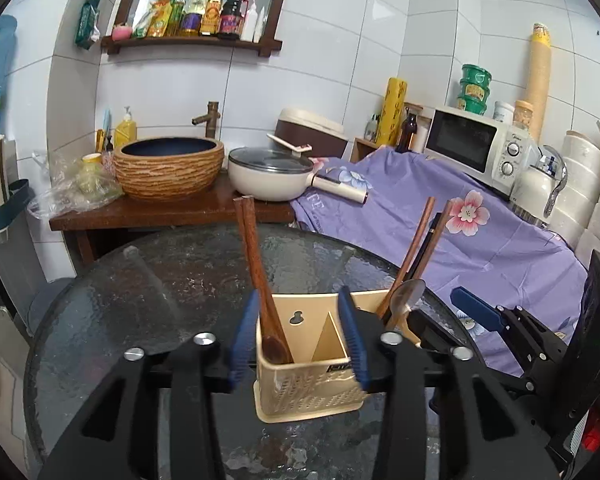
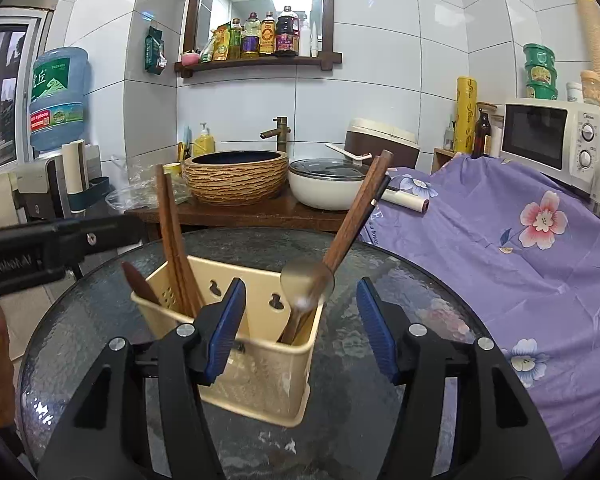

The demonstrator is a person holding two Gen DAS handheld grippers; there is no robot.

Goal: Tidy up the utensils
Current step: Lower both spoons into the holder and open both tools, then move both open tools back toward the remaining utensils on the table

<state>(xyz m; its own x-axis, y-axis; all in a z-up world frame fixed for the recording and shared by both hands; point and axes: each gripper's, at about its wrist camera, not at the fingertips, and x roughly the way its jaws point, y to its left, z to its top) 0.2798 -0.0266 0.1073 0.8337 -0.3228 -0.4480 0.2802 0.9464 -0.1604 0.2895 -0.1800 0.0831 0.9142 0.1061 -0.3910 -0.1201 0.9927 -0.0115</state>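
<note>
Right wrist: right tool (image 2: 300, 328) open, empty.

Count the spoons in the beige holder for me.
2 visible: a wooden spoon in the holder's left compartment beside chopsticks, and a metal spoon in the right compartment. Others may be hidden lower inside.
</note>
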